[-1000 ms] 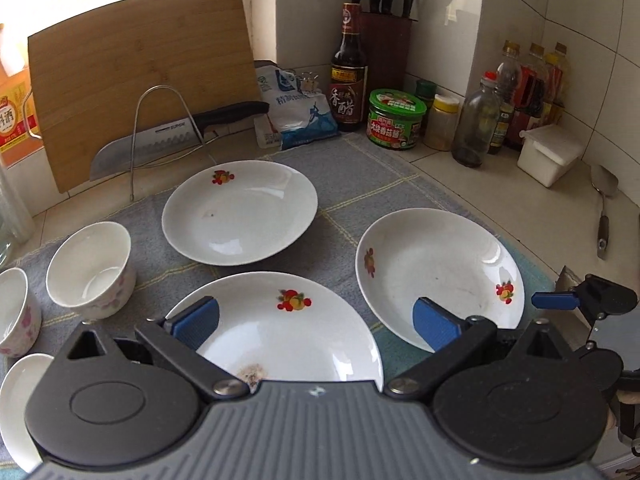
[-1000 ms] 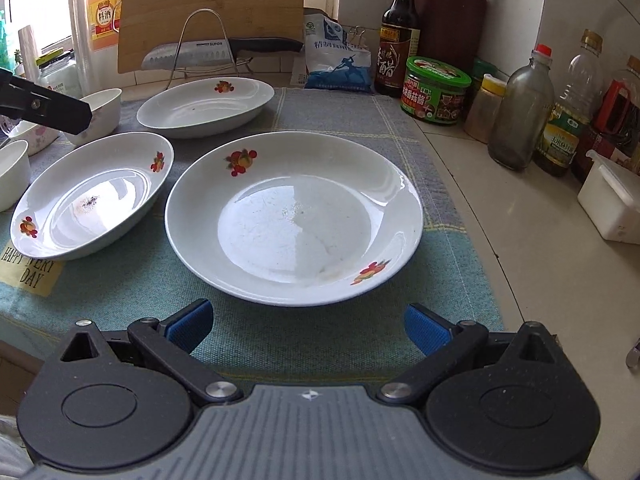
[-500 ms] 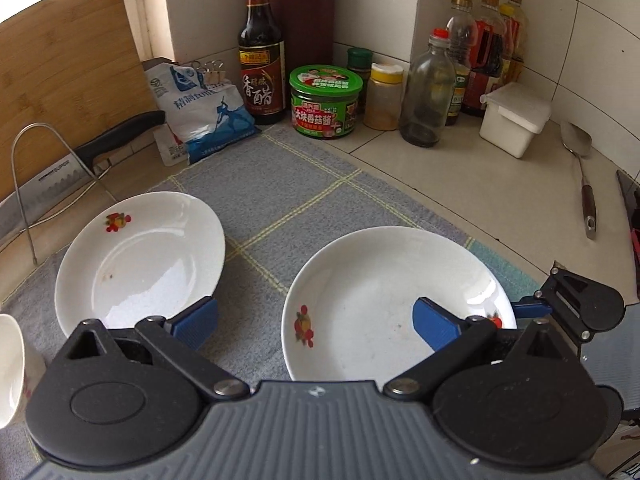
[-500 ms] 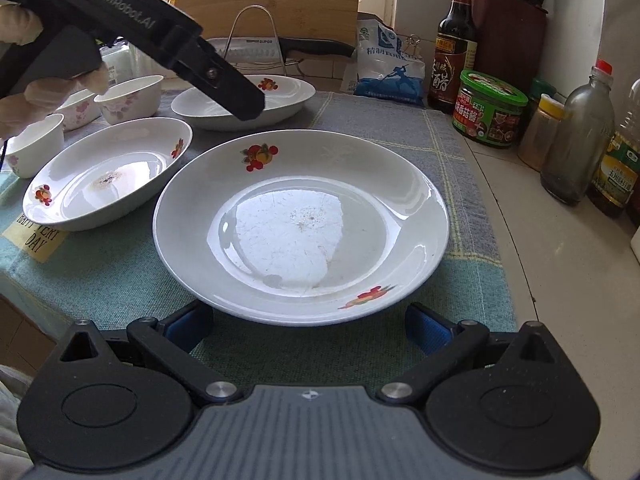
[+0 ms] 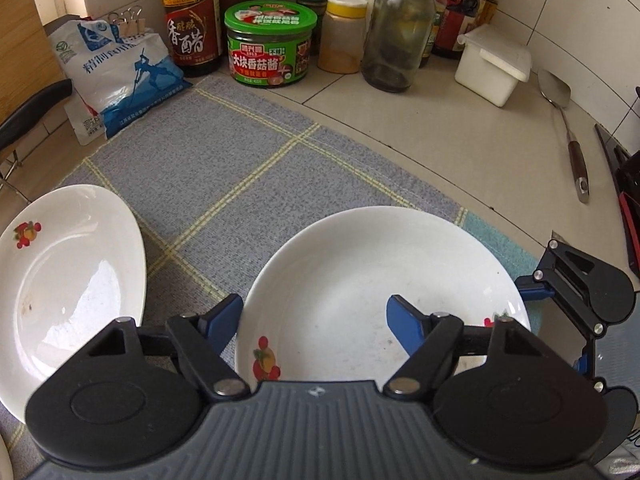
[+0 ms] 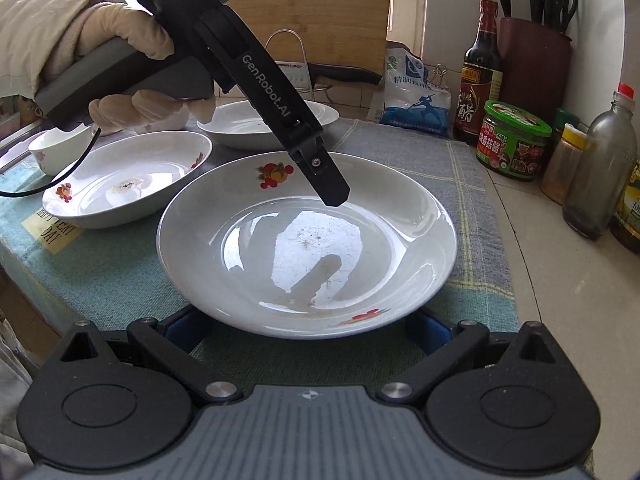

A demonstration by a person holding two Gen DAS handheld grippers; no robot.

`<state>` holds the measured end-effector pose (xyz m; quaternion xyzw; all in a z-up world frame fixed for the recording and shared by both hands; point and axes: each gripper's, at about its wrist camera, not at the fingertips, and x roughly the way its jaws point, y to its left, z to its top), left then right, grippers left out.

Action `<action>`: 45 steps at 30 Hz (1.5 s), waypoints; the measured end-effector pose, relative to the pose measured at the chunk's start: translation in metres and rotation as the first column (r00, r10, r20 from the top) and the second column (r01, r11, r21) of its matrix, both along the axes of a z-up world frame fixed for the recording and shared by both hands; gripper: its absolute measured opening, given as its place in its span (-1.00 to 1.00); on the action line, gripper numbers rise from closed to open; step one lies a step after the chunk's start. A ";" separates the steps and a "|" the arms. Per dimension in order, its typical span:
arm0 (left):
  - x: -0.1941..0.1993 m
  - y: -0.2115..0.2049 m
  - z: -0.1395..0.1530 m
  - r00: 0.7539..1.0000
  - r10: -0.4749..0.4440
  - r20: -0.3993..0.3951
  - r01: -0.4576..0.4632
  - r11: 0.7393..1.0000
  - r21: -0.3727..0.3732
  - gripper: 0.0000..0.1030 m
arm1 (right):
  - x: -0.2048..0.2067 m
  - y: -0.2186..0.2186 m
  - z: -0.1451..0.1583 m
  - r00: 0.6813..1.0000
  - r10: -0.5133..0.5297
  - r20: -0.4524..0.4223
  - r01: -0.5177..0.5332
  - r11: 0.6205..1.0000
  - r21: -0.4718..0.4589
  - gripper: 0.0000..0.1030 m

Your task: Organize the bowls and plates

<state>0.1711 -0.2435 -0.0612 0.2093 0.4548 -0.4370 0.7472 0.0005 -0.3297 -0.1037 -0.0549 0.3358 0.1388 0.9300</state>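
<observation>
Right wrist view: left gripper [image 6: 334, 196] closing over the near white fruit-patterned ceramic plate [image 6: 308, 240] on the checked cloth [image 6: 120, 276], rim not yet pinched, right gripper [image 6: 304, 330] spread wide at its near edge, nothing stacked, three plates and bowls still scattered.

Vinegar btl [image 5: 191, 20], green jar [image 5: 270, 46], salt bag [image 5: 120, 76], spatula [image 5: 568, 128]

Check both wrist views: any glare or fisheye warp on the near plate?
Right wrist: bright window glare and a dark reflection of the left tongs on the near plate. Left wrist: softer light, small highlights only; the cloth grid lines bow outward.
</observation>
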 end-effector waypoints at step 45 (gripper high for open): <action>0.075 -0.058 0.008 1.000 -0.009 0.005 0.009 0.998 -0.059 0.45 | 0.073 -0.051 0.018 0.999 0.031 -0.022 -0.032 0.999 -0.044 1.00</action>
